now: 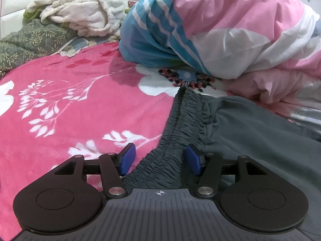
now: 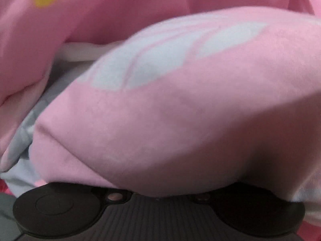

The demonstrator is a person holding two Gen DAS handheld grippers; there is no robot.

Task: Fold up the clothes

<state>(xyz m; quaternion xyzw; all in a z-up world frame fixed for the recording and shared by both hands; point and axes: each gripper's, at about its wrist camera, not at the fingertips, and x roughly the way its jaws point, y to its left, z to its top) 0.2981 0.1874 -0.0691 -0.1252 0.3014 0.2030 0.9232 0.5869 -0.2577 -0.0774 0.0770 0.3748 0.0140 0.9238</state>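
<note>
— What sort of place am I working in?
— A home bedroom. Item: bed with pink floral blanket (image 1: 80,104). Item: bunched pink-and-blue duvet (image 1: 220,30). Item: white fleecy throw (image 1: 80,10) and green leaf-print cover (image 1: 30,42) at the bed's far-left corner.

A pink blanket with white floral print (image 1: 70,108) covers the bed surface, bearing at its far edge a bundled pink, blue and white duvet (image 1: 220,32), a crumpled white fleece blanket (image 1: 80,8) and a grey-green leaf-patterned quilt (image 1: 30,42), while blurred pink fabric (image 2: 180,120) fills the right wrist view.
</note>
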